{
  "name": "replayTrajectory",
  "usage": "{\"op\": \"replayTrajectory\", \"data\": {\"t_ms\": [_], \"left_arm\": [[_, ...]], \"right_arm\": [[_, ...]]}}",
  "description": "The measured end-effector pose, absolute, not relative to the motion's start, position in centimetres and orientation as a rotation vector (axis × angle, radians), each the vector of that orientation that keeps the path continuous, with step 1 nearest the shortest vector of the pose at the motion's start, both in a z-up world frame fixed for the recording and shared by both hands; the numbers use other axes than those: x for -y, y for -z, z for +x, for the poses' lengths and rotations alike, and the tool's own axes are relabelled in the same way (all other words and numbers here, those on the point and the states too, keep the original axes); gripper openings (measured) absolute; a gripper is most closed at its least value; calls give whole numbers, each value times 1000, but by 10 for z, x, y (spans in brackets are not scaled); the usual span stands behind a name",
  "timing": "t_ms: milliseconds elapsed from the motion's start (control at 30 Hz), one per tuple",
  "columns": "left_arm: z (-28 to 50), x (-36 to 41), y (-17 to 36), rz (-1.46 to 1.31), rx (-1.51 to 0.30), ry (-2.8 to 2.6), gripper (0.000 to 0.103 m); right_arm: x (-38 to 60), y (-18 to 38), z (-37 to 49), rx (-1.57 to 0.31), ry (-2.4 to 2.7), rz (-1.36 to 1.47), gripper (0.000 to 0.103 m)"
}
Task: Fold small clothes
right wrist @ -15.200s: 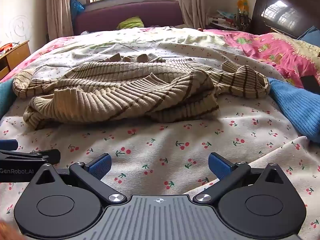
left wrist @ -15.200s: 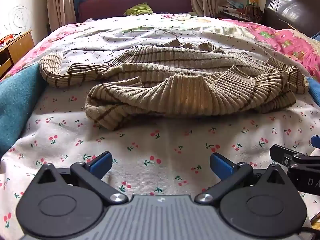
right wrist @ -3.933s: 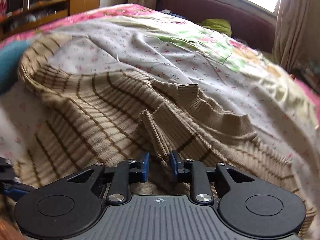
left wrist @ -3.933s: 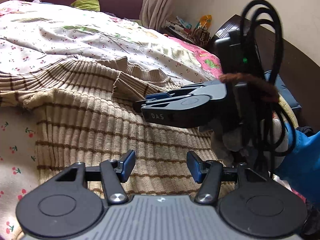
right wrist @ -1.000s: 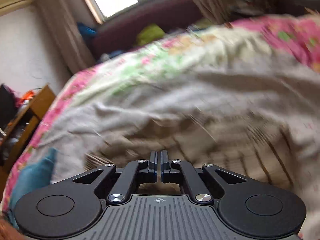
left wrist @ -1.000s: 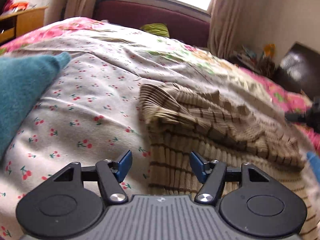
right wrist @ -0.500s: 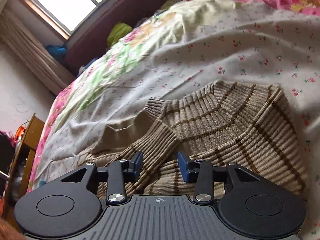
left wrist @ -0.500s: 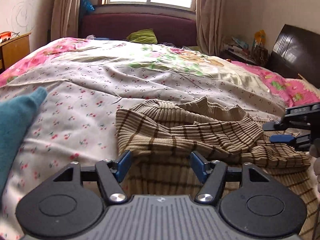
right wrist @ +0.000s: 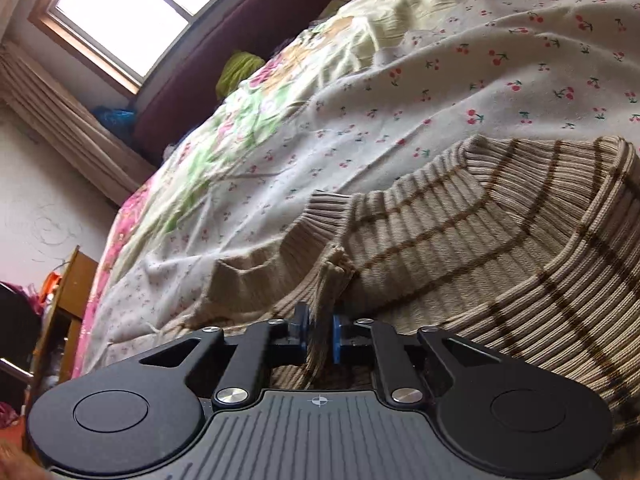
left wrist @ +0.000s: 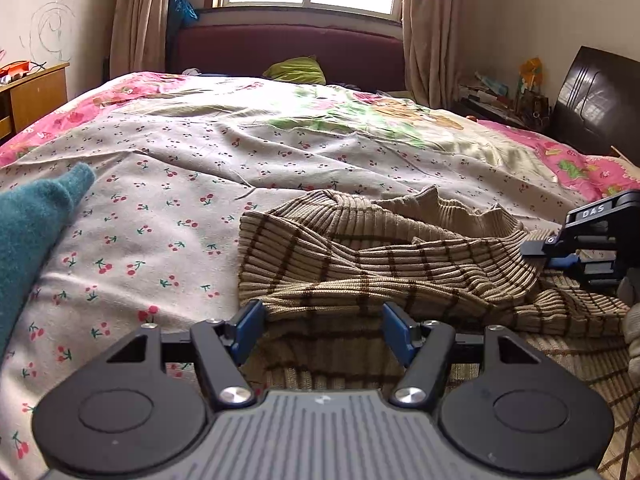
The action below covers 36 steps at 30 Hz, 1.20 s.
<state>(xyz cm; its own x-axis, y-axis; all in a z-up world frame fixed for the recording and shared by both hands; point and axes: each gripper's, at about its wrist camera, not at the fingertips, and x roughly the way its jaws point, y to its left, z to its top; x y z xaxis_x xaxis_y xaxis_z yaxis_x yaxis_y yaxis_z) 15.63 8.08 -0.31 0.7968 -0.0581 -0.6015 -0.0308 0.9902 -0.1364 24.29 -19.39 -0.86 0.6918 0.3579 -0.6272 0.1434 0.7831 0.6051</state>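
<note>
- While a fold of ribbed knit is pinched between its blue pads, the right tool (right wrist: 318,334) is seen nearly closed on the sweater (left wrist: 400,264), a narrow ridge of fabric being squeezed upright in the gap.
- From the left wrist view, the same right tool (left wrist: 538,250) is found at the sweater's right end, clamped where the sleeve is bunched.
- Wide apart is how the blue pads of the left tool (left wrist: 324,330) are held, nothing being gripped; the near left edge of the sweater is framed between them, and whether it is touched cannot be told.
- The sweater is spread on the bed (left wrist: 180,200), its long axis laid across the left view from left to right, with a sleeve folded over the body.
- Thick beige rib knit crossed by thin brown stripes is shown; the collar edge (right wrist: 320,216) is finer ribbed and wavy.
- A thin cotton sheet (right wrist: 460,80) printed with small red cherries is wrinkled beneath it.
- A fuzzy teal garment (left wrist: 28,224) is noted at the left edge, well apart from the sweater.
</note>
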Motion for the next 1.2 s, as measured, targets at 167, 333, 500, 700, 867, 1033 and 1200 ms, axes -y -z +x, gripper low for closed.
{"op": "replayTrajectory", "data": {"t_ms": [167, 333, 500, 700, 867, 1033, 1200], "left_arm": [[158, -79, -9, -122, -637, 5, 74], [157, -76, -28, -119, -588, 14, 75], [164, -65, -18, -81, -617, 33, 78], [169, -56, 2, -44, -690, 41, 78], [172, -54, -6, -46, -679, 48, 78], [171, -50, -6, -33, -677, 55, 78], [173, -51, -6, -39, -677, 63, 78]], "right_arm": [[200, -31, 244, -729, -192, 758, 7], [218, -78, 225, -590, -255, 805, 7], [247, -60, 186, -610, -166, 769, 6], [282, -1, 168, -721, 6, 799, 4], [286, -1, 170, -738, -43, 804, 10], [284, 4, 176, -799, -37, 826, 22], [283, 19, 183, -826, -42, 896, 28]]}}
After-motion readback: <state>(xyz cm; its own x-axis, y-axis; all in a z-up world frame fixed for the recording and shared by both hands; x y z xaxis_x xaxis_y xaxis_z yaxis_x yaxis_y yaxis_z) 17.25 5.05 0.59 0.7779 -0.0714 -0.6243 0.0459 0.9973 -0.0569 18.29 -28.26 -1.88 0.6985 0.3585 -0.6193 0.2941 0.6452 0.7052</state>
